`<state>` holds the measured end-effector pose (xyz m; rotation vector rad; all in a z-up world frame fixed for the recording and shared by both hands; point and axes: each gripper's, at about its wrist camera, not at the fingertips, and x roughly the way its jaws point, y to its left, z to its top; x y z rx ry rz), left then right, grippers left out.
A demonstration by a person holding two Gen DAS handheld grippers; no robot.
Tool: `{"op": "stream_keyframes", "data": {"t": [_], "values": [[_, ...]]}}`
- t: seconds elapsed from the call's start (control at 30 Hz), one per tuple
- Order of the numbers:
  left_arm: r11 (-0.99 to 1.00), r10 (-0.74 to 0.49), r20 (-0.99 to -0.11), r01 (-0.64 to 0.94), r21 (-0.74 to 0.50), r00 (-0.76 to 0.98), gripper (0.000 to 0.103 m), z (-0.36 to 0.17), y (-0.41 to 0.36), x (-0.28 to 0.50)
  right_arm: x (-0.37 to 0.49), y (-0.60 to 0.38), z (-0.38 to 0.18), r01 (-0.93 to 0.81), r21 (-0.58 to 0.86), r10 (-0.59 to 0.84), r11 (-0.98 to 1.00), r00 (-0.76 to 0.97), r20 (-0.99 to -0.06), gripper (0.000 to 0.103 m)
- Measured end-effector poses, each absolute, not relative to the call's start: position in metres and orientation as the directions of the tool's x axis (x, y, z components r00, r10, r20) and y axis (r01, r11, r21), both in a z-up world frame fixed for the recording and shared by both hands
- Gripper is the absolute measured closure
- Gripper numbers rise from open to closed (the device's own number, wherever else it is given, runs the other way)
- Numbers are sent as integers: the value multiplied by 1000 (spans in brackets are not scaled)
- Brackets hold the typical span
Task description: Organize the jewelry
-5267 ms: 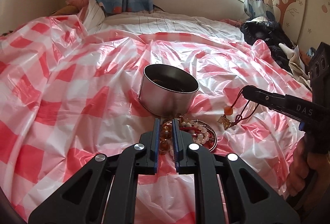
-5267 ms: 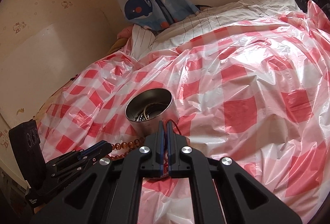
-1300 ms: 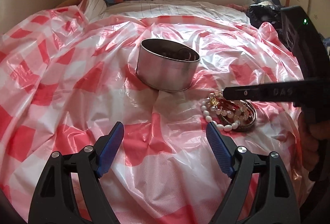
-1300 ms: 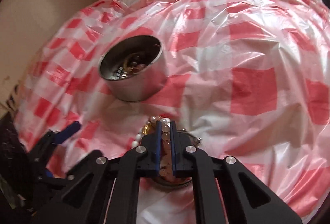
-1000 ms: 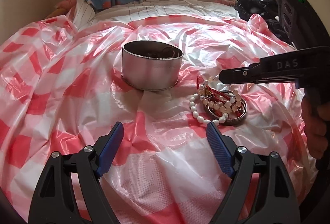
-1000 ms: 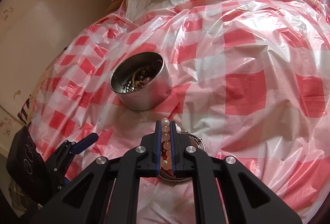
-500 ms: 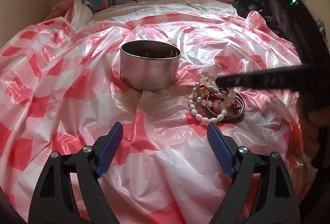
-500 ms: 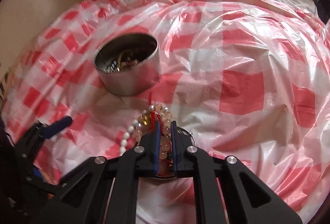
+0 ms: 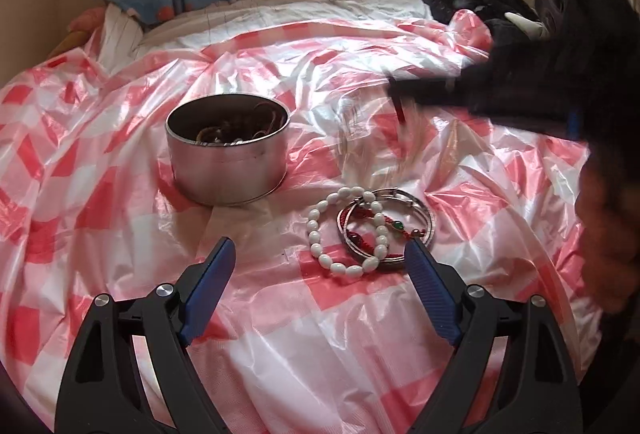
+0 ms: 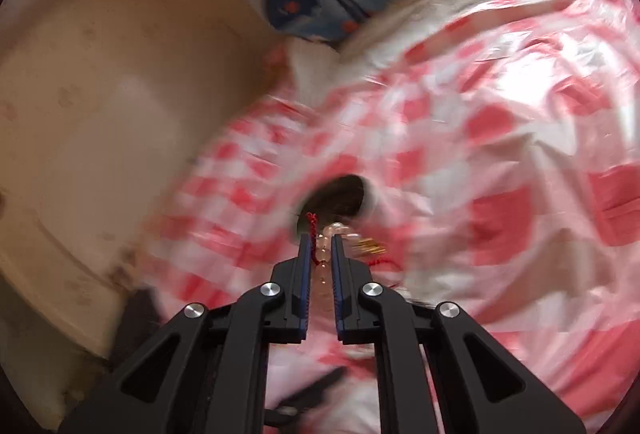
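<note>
My right tool (image 10: 319,248) is clamped narrow on a clear-bead bracelet (image 10: 340,230) with a red cord, carried above the checked sheet on the bed, the steel tin (image 9: 227,158) lying just ahead of its tips. My left tool (image 9: 320,274) is empty, its jaws opening wide, the white bead bracelet (image 9: 348,234) and metal bangle (image 9: 424,212) just beyond its tips, right of the tin. Both pieces lie nearer the left tool.
</note>
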<state>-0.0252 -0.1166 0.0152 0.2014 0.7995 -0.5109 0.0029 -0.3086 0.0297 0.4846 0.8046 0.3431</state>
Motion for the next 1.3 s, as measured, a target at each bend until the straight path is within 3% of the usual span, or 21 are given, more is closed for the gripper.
{"op": "stream_keyframes", "data": {"t": [0.27,0.3,0.37,0.57,0.63,0.7,0.77,0.8,0.83,0.93,1.13,1.3], "values": [[880,-367,-736,469,-76,570,20,10,-101,-21,8,-318,17,-29,555,451,831,619,-643,94],[881,-368,-735,467,-79,569,20,10,-101,-21,9,-318,14,-24,556,455,831,604,-654,92],[883,-377,-731,458,-99,569,20,12,-100,-17,11,-317,9,-1,545,439,838,595,-673,77],[881,-394,-720,458,-119,571,20,20,-108,-10,15,-318,0,-4,578,472,816,581,-663,69],[883,-385,-725,456,-109,571,20,18,-109,-13,27,-298,-5,-15,478,404,878,559,-724,62],[885,-380,-731,452,-110,567,20,15,-106,-15,38,-285,-13,-21,428,372,904,534,-759,62],[889,-370,-739,446,-106,563,20,12,-104,-17,45,-277,-21,-29,409,363,912,521,-773,66],[890,-368,-740,445,-104,563,20,12,-103,-17,46,-277,-19,-34,412,367,910,526,-767,91],[891,-367,-739,442,-105,565,20,13,-102,-17,43,-281,-16,-40,459,408,887,533,-742,99],[895,-369,-736,432,-115,568,20,16,-104,-13,33,-293,-1,-51,507,436,861,587,-682,99],[890,-373,-730,443,-107,573,20,22,-128,0,7,-321,33,-128,670,546,731,699,-462,99],[899,-331,-767,431,-79,550,22,10,-156,18,2,-333,50,-143,698,543,702,741,-394,99]]}}
